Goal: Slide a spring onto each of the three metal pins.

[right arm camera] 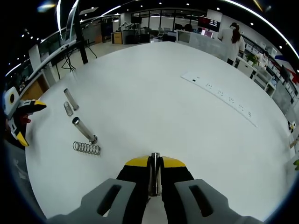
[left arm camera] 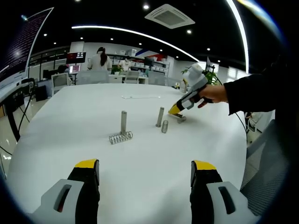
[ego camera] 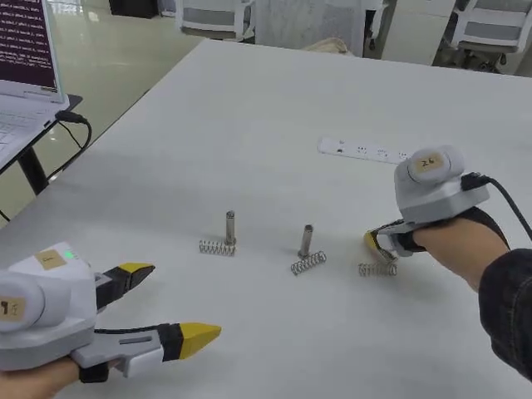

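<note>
Two metal pins (ego camera: 230, 226) (ego camera: 306, 240) stand upright on the white table (ego camera: 249, 125), each with a spring (ego camera: 217, 247) (ego camera: 308, 263) lying at its base. A third spring (ego camera: 376, 269) lies further right. Just above it, my right gripper (ego camera: 378, 243) is shut on the third metal pin (right arm camera: 153, 175), whose shaft runs between the jaws of that gripper (right arm camera: 154, 163). My left gripper (ego camera: 170, 303) hovers open at the near left, well short of the pins, with nothing between its fingers (left arm camera: 88, 168). The left gripper view shows both standing pins (left arm camera: 124, 122) (left arm camera: 160, 116).
A white power strip (ego camera: 362, 151) lies flat behind the right gripper. A laptop (ego camera: 25, 50) on a stand sits off the table's left edge, with cables. Office chairs (ego camera: 212, 15) stand beyond the far edge.
</note>
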A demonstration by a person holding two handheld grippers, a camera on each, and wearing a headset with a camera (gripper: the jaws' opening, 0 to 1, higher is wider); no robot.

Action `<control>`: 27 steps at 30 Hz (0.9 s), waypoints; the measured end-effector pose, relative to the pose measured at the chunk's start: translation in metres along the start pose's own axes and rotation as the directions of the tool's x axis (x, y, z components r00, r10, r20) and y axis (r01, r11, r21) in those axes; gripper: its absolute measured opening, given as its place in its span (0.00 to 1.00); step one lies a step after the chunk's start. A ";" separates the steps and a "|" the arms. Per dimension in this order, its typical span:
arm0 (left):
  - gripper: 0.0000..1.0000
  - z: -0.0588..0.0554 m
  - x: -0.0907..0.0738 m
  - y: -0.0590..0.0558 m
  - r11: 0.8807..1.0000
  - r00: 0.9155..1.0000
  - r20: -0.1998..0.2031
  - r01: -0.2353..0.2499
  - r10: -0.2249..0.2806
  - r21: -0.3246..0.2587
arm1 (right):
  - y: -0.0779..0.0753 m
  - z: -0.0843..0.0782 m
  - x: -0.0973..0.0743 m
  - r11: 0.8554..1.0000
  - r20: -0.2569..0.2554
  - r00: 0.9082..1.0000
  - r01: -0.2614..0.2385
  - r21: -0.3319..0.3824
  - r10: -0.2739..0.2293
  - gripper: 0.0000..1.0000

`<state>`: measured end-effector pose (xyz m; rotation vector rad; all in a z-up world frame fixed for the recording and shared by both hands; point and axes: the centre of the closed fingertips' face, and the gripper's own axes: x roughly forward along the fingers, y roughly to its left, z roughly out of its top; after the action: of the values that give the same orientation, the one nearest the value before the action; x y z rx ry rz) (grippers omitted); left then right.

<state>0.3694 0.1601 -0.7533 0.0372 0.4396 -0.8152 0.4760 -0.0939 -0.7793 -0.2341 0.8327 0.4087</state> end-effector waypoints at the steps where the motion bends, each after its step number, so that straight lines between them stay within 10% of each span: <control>1: 0.77 0.000 0.000 0.000 1.000 1.000 -0.001 0.002 -0.002 0.002 | 0.000 0.001 -0.002 1.000 0.006 1.000 0.000 0.002 0.000 0.06; 27: 0.76 0.008 -0.005 -0.003 1.000 1.000 0.016 0.007 -0.008 0.028 | -0.008 -0.001 -0.035 0.998 0.094 0.995 0.015 0.056 -0.020 0.06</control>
<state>0.3667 0.1597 -0.7436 0.0554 0.4136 -0.8284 0.4578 -0.1103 -0.7535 -0.1695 0.7478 0.3769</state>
